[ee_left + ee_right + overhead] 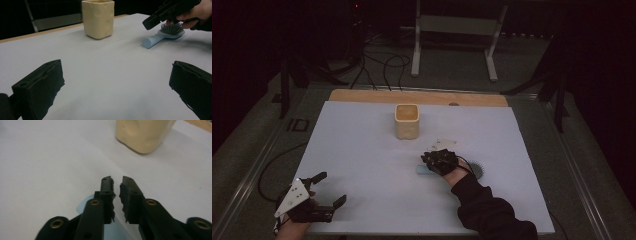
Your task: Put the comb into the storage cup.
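High view: right tool [430, 159] tilted down over hairbrush [424, 170], nearly pressed together; left tool [333, 188] spread.

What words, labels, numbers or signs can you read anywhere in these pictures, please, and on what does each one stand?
"ID", or something like it: dark marks on the grey floor strip left of the table, too blurred in the high view to be sure.
No lettering can be made out on the cream cup, the blue hairbrush, the white table cover, the left gripper or the right gripper.
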`<state>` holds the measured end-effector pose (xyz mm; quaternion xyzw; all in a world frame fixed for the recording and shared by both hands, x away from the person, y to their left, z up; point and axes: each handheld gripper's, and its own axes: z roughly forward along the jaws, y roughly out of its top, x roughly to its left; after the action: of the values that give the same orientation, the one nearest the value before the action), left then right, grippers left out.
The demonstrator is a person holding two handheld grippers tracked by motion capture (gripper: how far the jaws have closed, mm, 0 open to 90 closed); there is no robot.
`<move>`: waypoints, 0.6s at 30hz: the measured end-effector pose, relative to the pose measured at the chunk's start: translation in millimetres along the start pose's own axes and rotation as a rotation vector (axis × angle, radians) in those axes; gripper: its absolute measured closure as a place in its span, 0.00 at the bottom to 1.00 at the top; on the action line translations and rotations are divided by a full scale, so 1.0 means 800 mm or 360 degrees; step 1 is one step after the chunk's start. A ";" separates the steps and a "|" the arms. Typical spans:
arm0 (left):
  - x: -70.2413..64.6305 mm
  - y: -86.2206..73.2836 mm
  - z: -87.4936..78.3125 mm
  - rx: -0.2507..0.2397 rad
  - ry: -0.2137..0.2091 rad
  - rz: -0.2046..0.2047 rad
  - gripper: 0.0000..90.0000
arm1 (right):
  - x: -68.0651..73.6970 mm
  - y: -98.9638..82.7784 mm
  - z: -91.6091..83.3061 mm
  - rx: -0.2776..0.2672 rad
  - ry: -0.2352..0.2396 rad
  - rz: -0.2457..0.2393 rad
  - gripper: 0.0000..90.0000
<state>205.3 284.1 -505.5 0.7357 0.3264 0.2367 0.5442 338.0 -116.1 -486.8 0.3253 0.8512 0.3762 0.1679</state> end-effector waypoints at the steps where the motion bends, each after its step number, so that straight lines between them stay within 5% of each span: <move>1: 0.000 0.000 0.000 0.0001 -0.0001 0.0001 0.00 | 0.000 0.000 0.001 0.0008 0.0006 0.0000 0.92; 5: 0.000 0.000 0.000 0.0004 -0.0004 0.0001 0.00 | -0.001 -0.001 0.004 0.0047 0.0001 0.0021 0.99; 18: 0.000 0.000 0.001 0.0005 -0.0007 -0.0001 0.00 | 0.006 -0.002 0.019 0.0142 -0.0010 0.0033 1.00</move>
<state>205.7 283.9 -506.0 0.7369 0.3258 0.2343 0.5439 342.2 -105.3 -498.4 0.3424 0.8632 0.3385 0.1520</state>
